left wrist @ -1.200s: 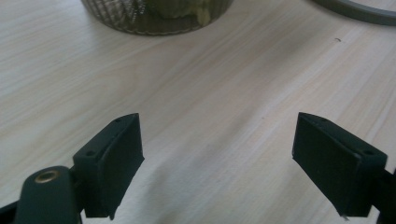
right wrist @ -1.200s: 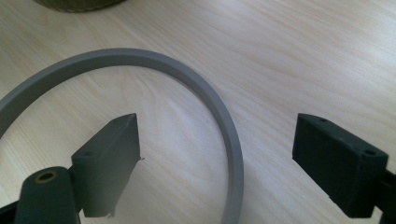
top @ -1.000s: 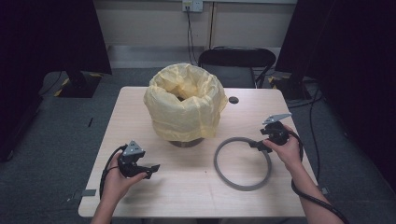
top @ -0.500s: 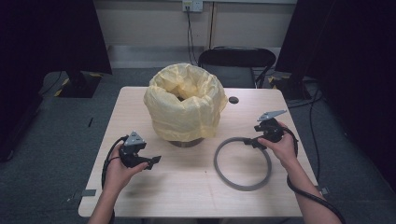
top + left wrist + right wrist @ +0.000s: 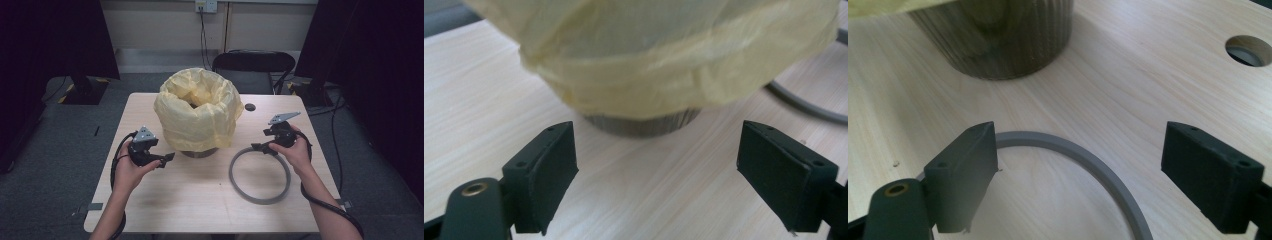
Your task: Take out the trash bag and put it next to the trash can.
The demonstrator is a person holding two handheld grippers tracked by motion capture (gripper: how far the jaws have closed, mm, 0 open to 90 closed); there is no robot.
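- No writing is readable.
- Bag (image 5: 199, 112) hides most of the bin (image 5: 200, 151).
- Left gripper (image 5: 167, 158) wide, empty.
- Right gripper (image 5: 256, 147) wide over ring (image 5: 260, 175).

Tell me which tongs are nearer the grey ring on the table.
Right. The right tongs hover open just over the grey ring at its far rim, not gripping it. The left tongs are across the table, open, pointing at the base of the yellow-bagged bin.
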